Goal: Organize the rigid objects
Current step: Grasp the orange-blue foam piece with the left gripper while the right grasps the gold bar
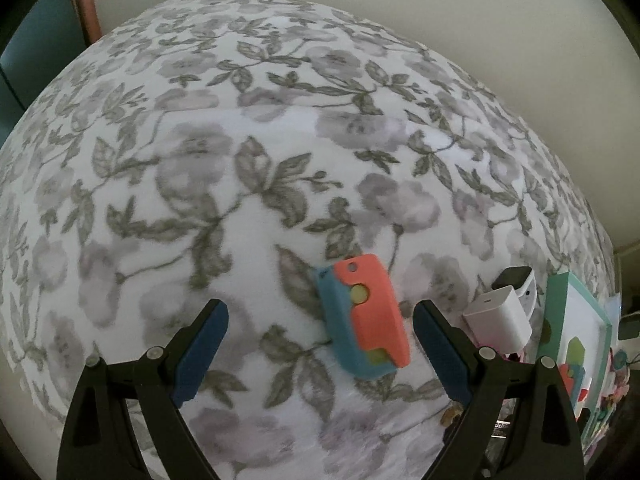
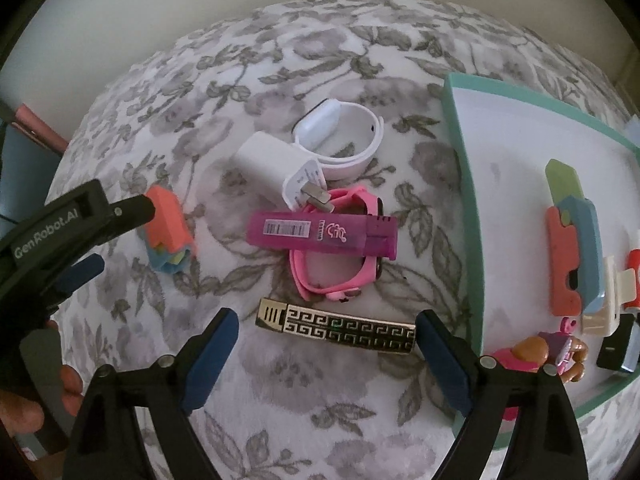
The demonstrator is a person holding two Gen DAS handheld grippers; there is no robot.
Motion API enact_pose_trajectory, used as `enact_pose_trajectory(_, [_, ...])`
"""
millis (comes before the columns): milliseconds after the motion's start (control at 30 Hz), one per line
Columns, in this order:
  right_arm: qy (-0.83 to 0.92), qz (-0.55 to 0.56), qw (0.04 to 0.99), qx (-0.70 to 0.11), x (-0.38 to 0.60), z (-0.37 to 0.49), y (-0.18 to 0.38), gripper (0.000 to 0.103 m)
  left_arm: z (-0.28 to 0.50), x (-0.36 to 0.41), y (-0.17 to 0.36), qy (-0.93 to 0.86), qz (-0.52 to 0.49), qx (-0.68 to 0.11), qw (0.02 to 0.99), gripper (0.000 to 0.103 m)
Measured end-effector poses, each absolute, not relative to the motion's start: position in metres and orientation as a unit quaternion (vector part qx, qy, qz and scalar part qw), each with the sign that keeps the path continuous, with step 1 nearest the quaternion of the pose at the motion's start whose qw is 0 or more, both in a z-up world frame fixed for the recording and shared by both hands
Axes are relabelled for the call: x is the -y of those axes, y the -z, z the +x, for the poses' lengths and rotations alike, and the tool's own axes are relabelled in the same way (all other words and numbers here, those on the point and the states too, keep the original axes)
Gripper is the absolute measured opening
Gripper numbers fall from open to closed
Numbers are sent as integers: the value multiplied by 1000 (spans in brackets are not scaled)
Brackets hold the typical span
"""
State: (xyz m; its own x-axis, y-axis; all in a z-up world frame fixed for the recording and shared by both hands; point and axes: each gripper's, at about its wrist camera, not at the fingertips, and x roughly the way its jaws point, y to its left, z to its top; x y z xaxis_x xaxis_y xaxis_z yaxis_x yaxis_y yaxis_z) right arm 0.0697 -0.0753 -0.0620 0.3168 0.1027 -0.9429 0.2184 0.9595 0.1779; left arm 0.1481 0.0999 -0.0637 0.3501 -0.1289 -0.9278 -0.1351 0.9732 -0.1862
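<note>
Two grippers over a floral bedspread (image 1: 248, 128), both pointing steeply down. Left gripper (image 1: 320, 332) wide open, nothing pressed by its blue pads; coral-and-teal toy knife (image 1: 362, 316) lying flat on the cloth between the fingers, closer to the right-hand finger, not touched by either. Same knife in the right wrist view at middle left (image 2: 168, 236), with the left gripper's black finger reaching in from the left edge beside it.

Right gripper (image 2: 326, 344) spread wide, not gripping; gold-and-black patterned lighter (image 2: 340, 326) lying crosswise between its fingertips, its right end just beside the right-hand finger, contact not clear. Above that, toward frame centre, a pink translucent lighter (image 2: 324, 236) resting across a pink watch (image 2: 340, 276). White charger plug (image 2: 276, 168) just above, prongs pointing at the pink watch strap. White watch (image 2: 340, 140) behind the charger, touching it, strap curled into a loop.

Teal-rimmed white tray (image 2: 468, 200) at right of frame, holding a second coral-and-teal knife with a green blade out (image 2: 572, 240), a small brown figure (image 2: 532, 350) at its lower edge, and several small items at the far right too cramped to name. Same tray visible at the right edge of the left wrist view (image 1: 560, 292), with charger (image 1: 500, 316) and white watch (image 1: 520, 284) just left of it.
</note>
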Motion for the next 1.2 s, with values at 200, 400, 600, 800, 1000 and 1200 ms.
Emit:
enact_pose_trajectory(200, [46, 139, 795, -589, 76, 73, 71, 91, 158, -91, 74, 4, -110, -577, 809, 94])
enact_pose_trajectory(400, [54, 124, 797, -588, 73, 78, 74, 91, 166, -84, 85, 3, -95, -587, 804, 94])
enact_pose_trajectory(600, [59, 112, 799, -588, 63, 84, 79, 90, 167, -78, 87, 0, -78, -588, 805, 94])
enact_pose_trajectory(800, [63, 90, 804, -584, 56, 82, 80, 84, 163, -77, 84, -13, -73, -581, 810, 69])
enact_pose_trajectory(1000, [58, 91, 805, -583, 55, 79, 81, 84, 161, -82, 80, 4, -91, -577, 811, 45])
enact_pose_trajectory(1200, [51, 101, 806, -581, 65, 72, 80, 84, 156, -92, 72, 23, -127, -571, 811, 45])
